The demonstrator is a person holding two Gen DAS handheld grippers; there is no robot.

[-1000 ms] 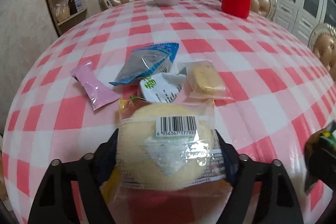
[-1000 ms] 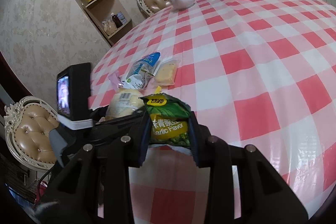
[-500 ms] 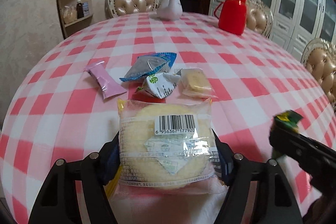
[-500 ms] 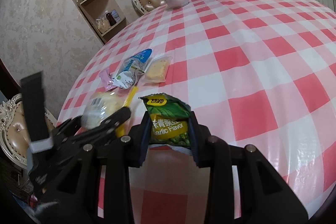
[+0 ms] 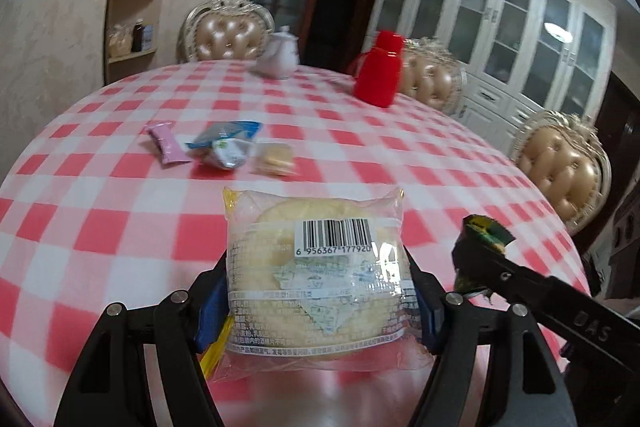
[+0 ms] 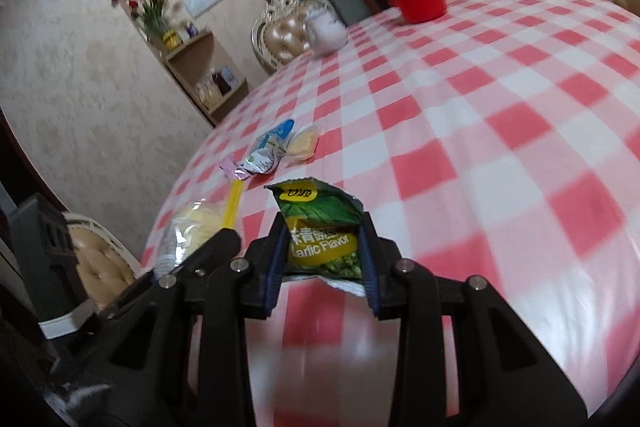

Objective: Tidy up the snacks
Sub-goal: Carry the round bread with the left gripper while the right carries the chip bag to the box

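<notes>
A round pale cake in a clear wrapper with a barcode sits between the pads of my left gripper, which is shut on it above the near part of the table. My right gripper is shut on a green garlic-flavour pea packet, also held over the table. In the left wrist view the right gripper shows at the right with the packet's top. The right wrist view has the wrapped cake at its left. Farther off lie a pink packet, a blue packet, a white-green packet and a small yellow cake.
The round table wears a red-and-white checked cloth. A red thermos and a white teapot stand at the far side. Padded chairs ring the table; a corner shelf stands at the left wall.
Both grippers have drawn back from the lying snacks and tilted up, each still holding its packet. The snacks on the cloth now look smaller and farther away.
</notes>
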